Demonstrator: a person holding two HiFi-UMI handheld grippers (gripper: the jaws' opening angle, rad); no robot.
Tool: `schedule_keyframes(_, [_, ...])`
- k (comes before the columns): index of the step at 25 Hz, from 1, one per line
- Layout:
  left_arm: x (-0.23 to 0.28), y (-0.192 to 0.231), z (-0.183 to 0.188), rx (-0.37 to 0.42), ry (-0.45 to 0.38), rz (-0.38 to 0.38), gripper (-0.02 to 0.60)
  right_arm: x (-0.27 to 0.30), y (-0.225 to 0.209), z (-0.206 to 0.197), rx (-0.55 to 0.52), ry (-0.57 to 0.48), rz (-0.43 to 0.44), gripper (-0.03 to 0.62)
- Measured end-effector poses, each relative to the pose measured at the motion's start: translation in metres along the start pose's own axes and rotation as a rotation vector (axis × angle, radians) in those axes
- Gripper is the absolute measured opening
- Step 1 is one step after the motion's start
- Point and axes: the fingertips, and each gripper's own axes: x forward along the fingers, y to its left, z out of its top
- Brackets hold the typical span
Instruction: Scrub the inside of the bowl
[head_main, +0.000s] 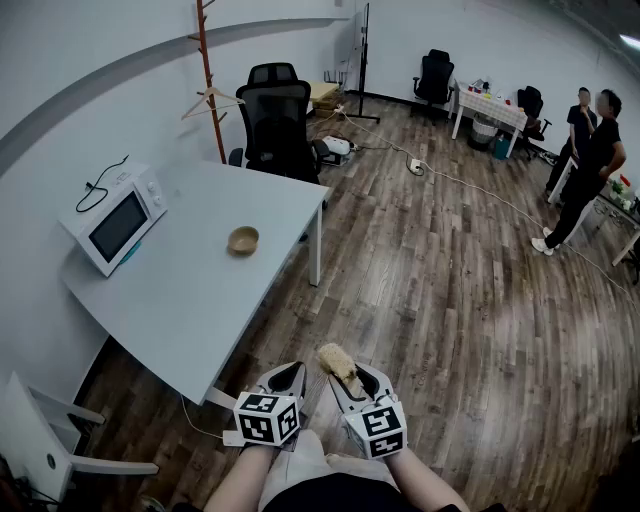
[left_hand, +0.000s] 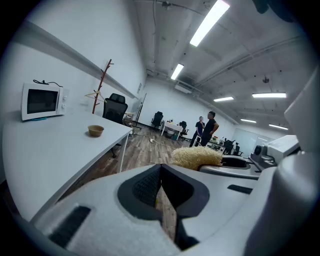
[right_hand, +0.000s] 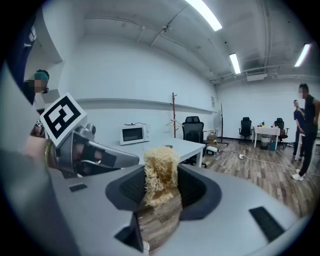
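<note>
1. Found the bowl (head_main: 243, 240) (left_hand: 95, 130) on the bench (head_main: 200, 300), toward its right edge. Standing upright with the mouth facing up; round, so no long axis to report.
2. Located a microwave (head_main: 115, 222) (left_hand: 42, 101) (right_hand: 133, 134) on the same bench, at the wall side, well apart from the bowl.
3. Noted both grippers low in the head view, side by side over the wooden floor (head_main: 450, 300), off the bench's near corner and well apart from the bowl.
4. Checked the left gripper (head_main: 288, 378) (left_hand: 160, 185): jaws pressed together, nothing between them.
5. Checked the right gripper (head_main: 360, 385) (right_hand: 161, 190): jaws pinching a straw-coloured fibrous scrubber (head_main: 340, 366) (right_hand: 160, 172).
6. Recorded the scrubber's long axis as running along the jaws, with the free end projecting past the tips. In the head view, pointing forward and slightly left. In the right gripper view, standing upright between the pads, with the frayed top above them.
7. Confirmed the same scrubber (left_hand: 196, 157) in the left gripper view, just beside the left jaws on their right, not touching them.
8. Logged in the background: a black office chair (head_main: 275, 115) behind the bench, a coat stand (head_main: 210, 80) by the wall, and two persons (head_main: 590, 160) standing at the far right.
</note>
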Motion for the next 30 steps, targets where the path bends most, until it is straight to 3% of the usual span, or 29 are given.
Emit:
schedule_keyframes(15, [0.001,-0.006,0.005,0.03,-0.007,-0.011,0.018,-0.001,0.0,0.008,0.004,-0.036,-0.001,0.176])
schedule_keyframes(30, [-0.008,0.006,-0.012,-0.026,-0.005,0.039,0.018,-0.001,0.001,-0.004,0.036,-0.02,0.016,0.176])
